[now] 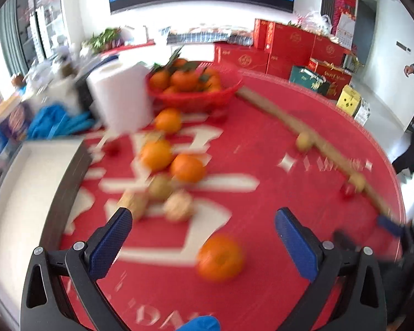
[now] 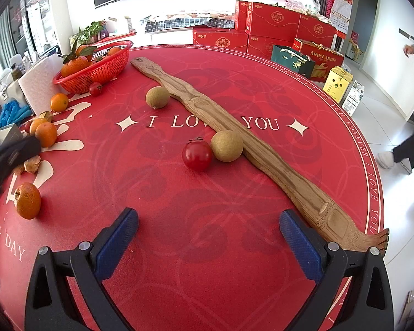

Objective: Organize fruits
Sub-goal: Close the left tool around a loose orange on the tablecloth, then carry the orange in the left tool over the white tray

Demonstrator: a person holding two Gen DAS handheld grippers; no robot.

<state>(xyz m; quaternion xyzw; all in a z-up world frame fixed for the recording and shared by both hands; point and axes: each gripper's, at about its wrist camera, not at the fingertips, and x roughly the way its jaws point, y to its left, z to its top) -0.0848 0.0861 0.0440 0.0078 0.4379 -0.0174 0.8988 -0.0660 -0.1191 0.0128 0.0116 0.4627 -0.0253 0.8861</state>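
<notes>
My left claw (image 1: 204, 237) hangs spread wide and empty just behind a loose orange (image 1: 220, 258) on the red counter (image 1: 262, 143); my right claw (image 2: 208, 237), equally agape and empty, faces a tomato (image 2: 197, 154). Best to lower squarely around the orange, close gently, then carry it to the red basket (image 1: 193, 96).

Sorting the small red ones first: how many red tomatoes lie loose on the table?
3: tomato beside ball, tomato by basket, and tomato behind oranges at the left edge, partly hidden. More may be hidden.
</notes>
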